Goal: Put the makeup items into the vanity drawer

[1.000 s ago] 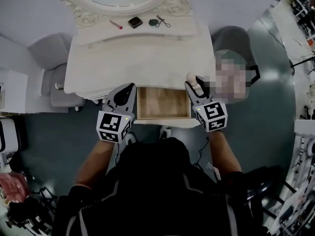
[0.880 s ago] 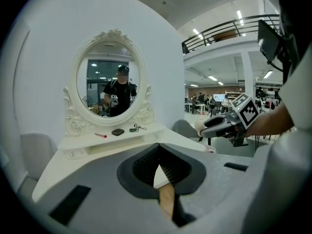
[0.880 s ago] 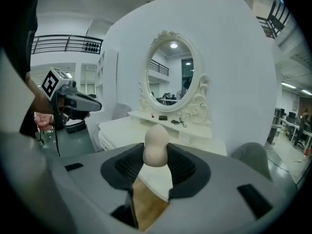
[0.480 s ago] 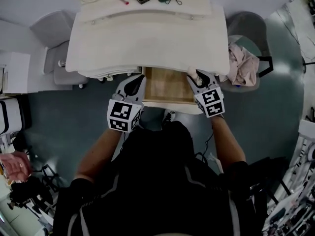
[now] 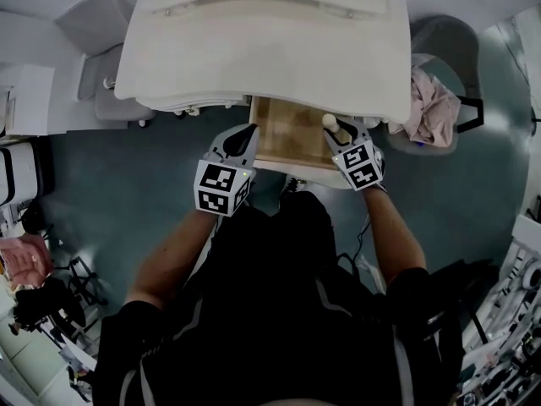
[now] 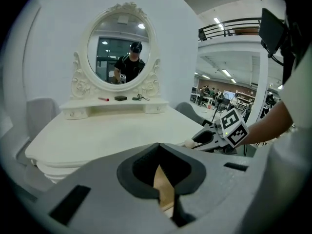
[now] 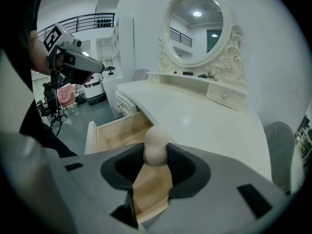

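The cream vanity table (image 5: pixel 254 57) has its wooden drawer (image 5: pixel 287 138) pulled out toward me. My right gripper (image 5: pixel 332 128) is shut on a beige egg-shaped makeup sponge (image 5: pixel 330 122), held over the drawer's right end; in the right gripper view the sponge (image 7: pixel 156 147) sits pinched between the jaw tips above the drawer (image 7: pixel 122 130). My left gripper (image 5: pixel 248 132) hovers at the drawer's left front corner, shut and holding nothing. On the vanity's back shelf lie a red lipstick (image 6: pixel 103 99), a black compact (image 6: pixel 120 98) and a dark wire tool (image 6: pixel 141 98).
An oval mirror (image 6: pixel 122 52) rises behind the shelf. A grey stool (image 5: pixel 97 24) stands left of the vanity, and a chair with a pink cloth (image 5: pixel 431 100) stands on its right. A white cabinet (image 5: pixel 25 100) is at far left.
Both grippers have sunk closer to the open drawer, the right one still clamped on the sponge. My head has moved, so the vanity now sits higher in the head view.
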{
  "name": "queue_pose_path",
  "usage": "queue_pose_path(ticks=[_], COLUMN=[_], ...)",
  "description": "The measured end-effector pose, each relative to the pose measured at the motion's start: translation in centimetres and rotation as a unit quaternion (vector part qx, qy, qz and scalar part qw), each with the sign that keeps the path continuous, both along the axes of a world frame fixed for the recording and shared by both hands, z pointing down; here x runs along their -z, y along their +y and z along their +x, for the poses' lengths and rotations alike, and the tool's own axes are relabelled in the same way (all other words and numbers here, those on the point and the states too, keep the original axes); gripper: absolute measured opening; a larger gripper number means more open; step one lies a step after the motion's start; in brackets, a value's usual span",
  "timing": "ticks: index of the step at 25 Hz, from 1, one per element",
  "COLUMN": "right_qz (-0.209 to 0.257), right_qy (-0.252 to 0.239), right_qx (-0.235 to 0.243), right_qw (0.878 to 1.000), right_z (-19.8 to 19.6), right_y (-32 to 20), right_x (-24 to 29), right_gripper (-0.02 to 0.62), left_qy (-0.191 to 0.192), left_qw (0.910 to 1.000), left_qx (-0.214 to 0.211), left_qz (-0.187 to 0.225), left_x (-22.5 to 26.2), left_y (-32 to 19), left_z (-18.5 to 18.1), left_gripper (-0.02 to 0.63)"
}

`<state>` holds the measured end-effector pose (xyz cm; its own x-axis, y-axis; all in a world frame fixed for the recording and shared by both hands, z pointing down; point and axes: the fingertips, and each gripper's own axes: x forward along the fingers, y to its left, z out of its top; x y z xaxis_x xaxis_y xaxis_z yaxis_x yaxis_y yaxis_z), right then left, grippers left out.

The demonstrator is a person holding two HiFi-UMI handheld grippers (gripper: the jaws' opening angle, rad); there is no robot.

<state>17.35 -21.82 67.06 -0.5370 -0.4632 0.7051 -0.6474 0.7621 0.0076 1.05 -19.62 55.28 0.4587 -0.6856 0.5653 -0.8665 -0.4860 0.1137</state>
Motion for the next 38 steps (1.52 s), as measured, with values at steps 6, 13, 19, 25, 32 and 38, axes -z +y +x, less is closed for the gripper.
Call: queue_pose_path(ticks=[6,13,19,25,32,38], right_qz=[-0.029,-0.058,-0.086,-0.091,-0.089,-0.102], right_qy=[0.049,0.108,0.157,0.228,0.251,0.242], right_qx=[0.040,0.086,0.095,0.151,0.159,0.135], right_qw=[0.998,0.989,0.979,0.957,0.951,0.955], right_z=[-0.9,-1.8,-2.2,-3.1,-4.0,-4.1], right_y=[0.3,0.4,0.4,0.7,0.5,0.4], right_x=[-4.2,-8.8,-11.1,-13.0,-14.8,-15.6], right_gripper=[0.156,0.156,0.160,0.161,0.164,0.167], left_qy=[0.003,0.003,0.000,-0.005,-0.009,-0.010], left_qw=[0.9999,0.9996,0.9990,0.9974,0.9967,0.9960], left_qx=[0.007,0.021,0.037,0.064,0.073,0.081], left_qz=[-0.011,-0.021,-0.022,-0.033,-0.035,-0.037], left_x=[-0.8,-1.9,-1.5,-2.0,-1.9,-1.9], left_y=[0.6,1.0,1.7,2.3,2.7,2.9], left_z=[0.0,-0.2,-1.4,-3.3,-4.4,-5.3], left_gripper=[0.003,0.003,0.003,0.003,0.003,0.003])
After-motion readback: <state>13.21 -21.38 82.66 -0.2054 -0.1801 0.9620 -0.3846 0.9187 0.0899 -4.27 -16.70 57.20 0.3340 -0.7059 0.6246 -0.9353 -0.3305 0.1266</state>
